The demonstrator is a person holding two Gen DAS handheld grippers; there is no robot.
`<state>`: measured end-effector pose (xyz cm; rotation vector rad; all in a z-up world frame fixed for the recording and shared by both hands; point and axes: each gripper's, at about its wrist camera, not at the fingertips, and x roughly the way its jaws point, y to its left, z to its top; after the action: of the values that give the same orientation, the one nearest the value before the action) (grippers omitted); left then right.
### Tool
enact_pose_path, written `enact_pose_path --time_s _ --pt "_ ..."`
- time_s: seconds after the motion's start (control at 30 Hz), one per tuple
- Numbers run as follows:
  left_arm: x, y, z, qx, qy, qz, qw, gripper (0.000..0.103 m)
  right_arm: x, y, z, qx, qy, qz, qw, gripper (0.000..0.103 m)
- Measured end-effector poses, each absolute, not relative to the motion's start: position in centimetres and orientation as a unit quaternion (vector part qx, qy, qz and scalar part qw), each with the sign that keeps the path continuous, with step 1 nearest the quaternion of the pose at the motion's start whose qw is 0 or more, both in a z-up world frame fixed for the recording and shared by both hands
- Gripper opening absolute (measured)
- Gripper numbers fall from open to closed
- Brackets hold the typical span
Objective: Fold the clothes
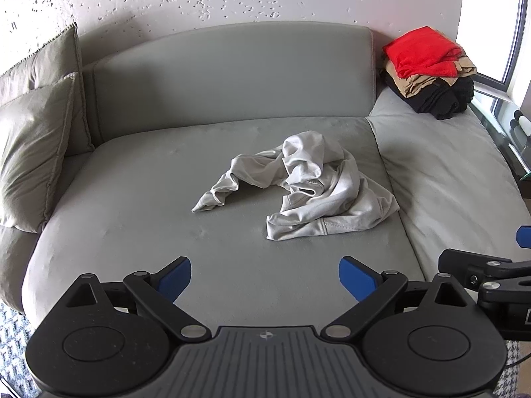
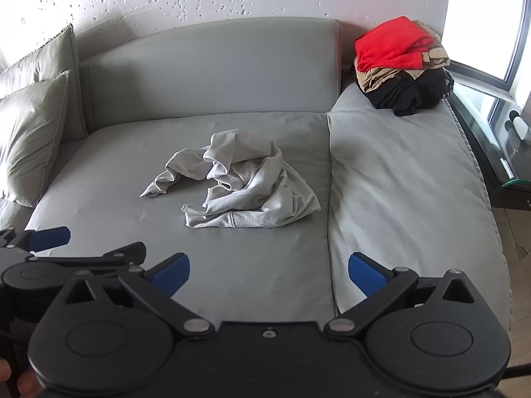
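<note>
I am holding both tongs wide apart and empty, left tongs and right tongs, hovering over the sofa front edge. The crumpled grey garment is lying ahead mid-cushion, stretching left-right, slightly nearer my left. A folded pile is sitting far right.

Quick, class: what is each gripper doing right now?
Left gripper: open, holding nothing.
Right gripper: open, holding nothing.
</note>
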<state>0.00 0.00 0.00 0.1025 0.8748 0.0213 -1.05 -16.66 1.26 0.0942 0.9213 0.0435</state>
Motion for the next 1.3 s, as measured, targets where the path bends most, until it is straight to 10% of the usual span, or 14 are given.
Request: enact_pose_path --time_s 1.3 --pt "0.2 0.5 -0.2 0.045 0.431 0.007 0.901 0.095 -1.1 -16.5 1.4 0.044 0.447 0.022 0.893 0.103"
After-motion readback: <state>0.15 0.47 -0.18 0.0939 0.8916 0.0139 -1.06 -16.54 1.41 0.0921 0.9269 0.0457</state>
